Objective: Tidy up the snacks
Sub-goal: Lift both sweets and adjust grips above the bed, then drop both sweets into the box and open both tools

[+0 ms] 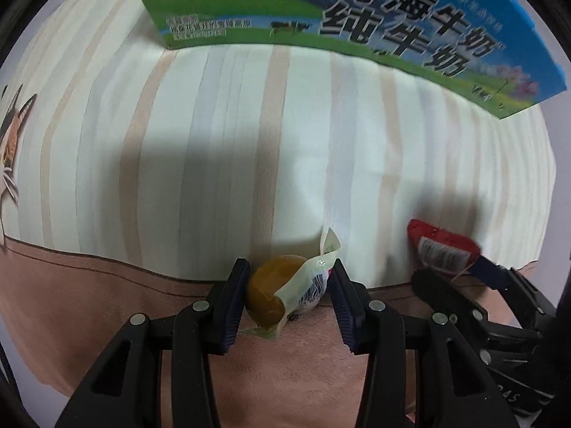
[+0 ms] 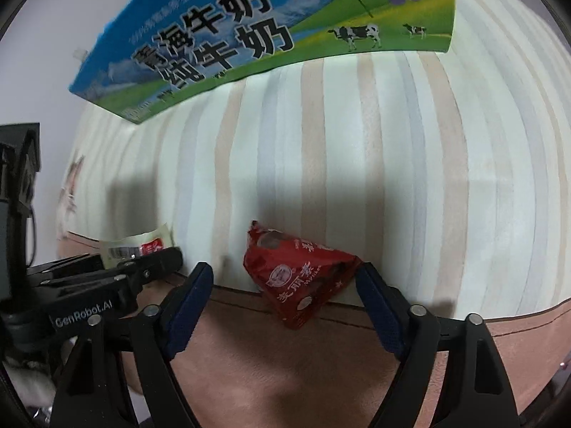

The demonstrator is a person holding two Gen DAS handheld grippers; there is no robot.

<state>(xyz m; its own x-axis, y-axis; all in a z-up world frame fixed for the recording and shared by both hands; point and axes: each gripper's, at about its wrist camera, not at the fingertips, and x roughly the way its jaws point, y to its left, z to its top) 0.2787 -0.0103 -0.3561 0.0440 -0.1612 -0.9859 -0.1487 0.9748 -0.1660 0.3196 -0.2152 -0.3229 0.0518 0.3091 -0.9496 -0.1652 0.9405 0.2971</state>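
Observation:
In the left wrist view my left gripper (image 1: 289,281) is shut on a pale packet holding a brown egg-shaped snack (image 1: 285,289), just above the cloth. In the right wrist view my right gripper (image 2: 285,281) has its jaws wide around a red snack packet (image 2: 299,271); the right pad touches the packet's corner, the left pad stands apart from it. The red packet also shows at the right of the left wrist view (image 1: 442,246), and the pale packet at the left of the right wrist view (image 2: 135,246). A blue and green milk carton box (image 1: 321,7) stands behind, also in the right wrist view (image 2: 257,28).
A striped cream cloth (image 1: 249,142) with a pink-brown border (image 1: 107,303) covers the surface. A cat picture (image 1: 10,142) is printed at its left edge. A pale wall rises behind the box.

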